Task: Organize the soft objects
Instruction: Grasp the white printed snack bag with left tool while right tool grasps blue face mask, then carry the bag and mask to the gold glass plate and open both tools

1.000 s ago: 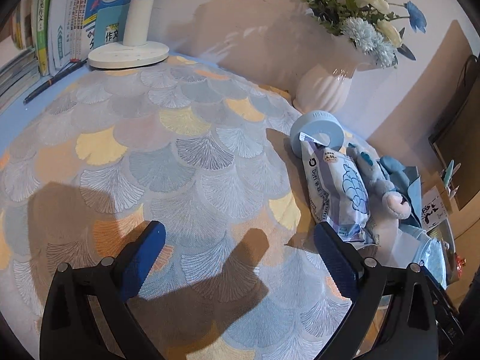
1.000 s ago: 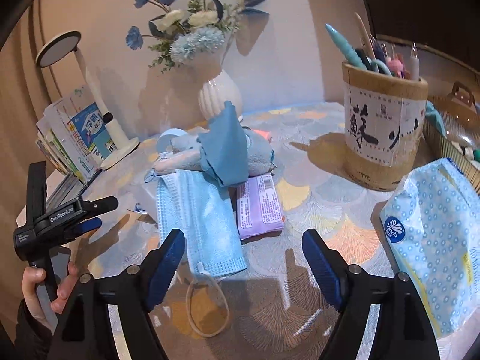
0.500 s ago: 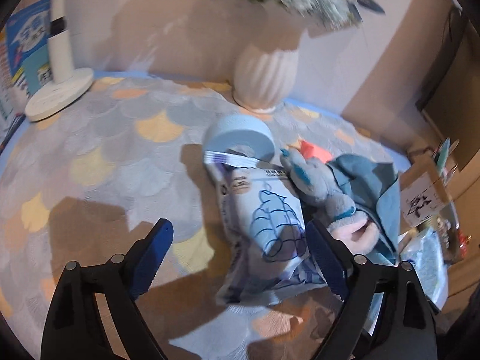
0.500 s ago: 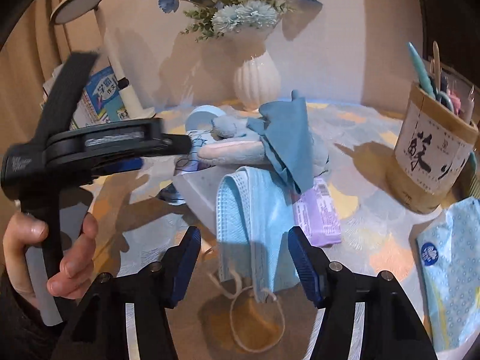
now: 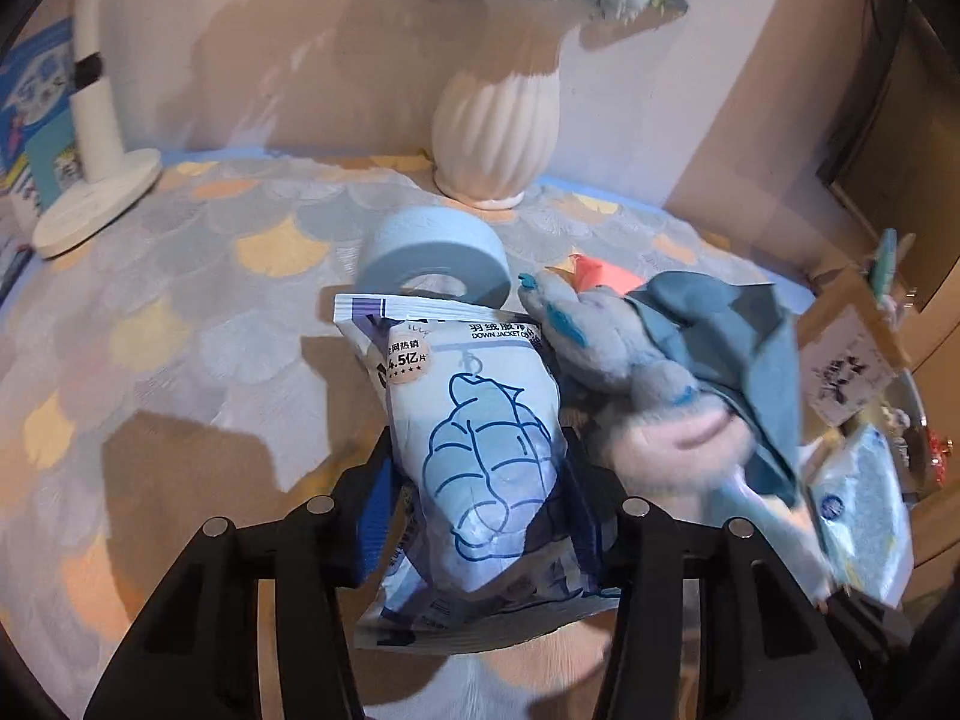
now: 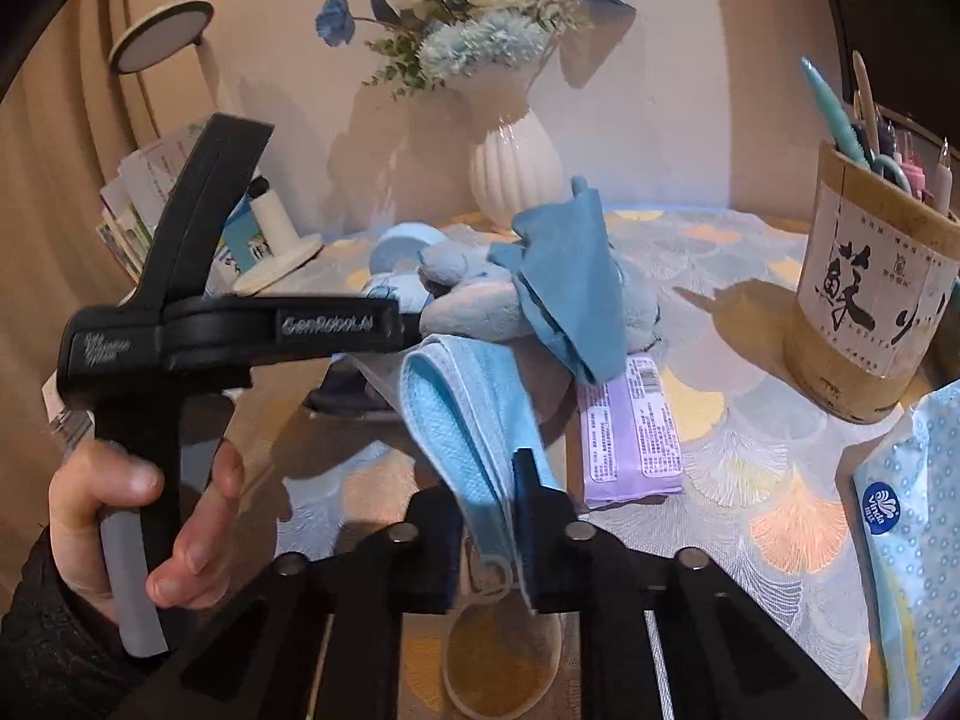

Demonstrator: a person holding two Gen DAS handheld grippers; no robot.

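1. Right gripper (image 6: pixel 489 519) is at the bottom of its view, fingers squeezed in tight on the folded blue face mask (image 6: pixel 465 414); the mask's lower edge is hidden behind the fingers, only its ear loop (image 6: pixel 504 648) shows, hanging under them over the table (image 6: pixel 750 480)
2. Left gripper (image 5: pixel 480 516) has its fingers pressed against both sides of the wipes pack (image 5: pixel 480 450), part closed on it; the pack's bottom end is tucked between the fingers, so that bit is hard to read
3. In the right view a bare hand (image 6: pixel 129 516) wraps the left gripper's handle, with the body reaching across toward the pile
4. Just beside the pack lies a plush toy (image 5: pixel 636 378), blurred, partly covered by a blue cloth (image 5: pixel 738 360)
5. Purple packet (image 6: pixel 630 426) lies flat right of the mask
6. Tape roll (image 5: pixel 435 258) sits behind the pack, its lower part hidden
7. White vase (image 5: pixel 495 132) stands at the back, flowers cut off and smeared
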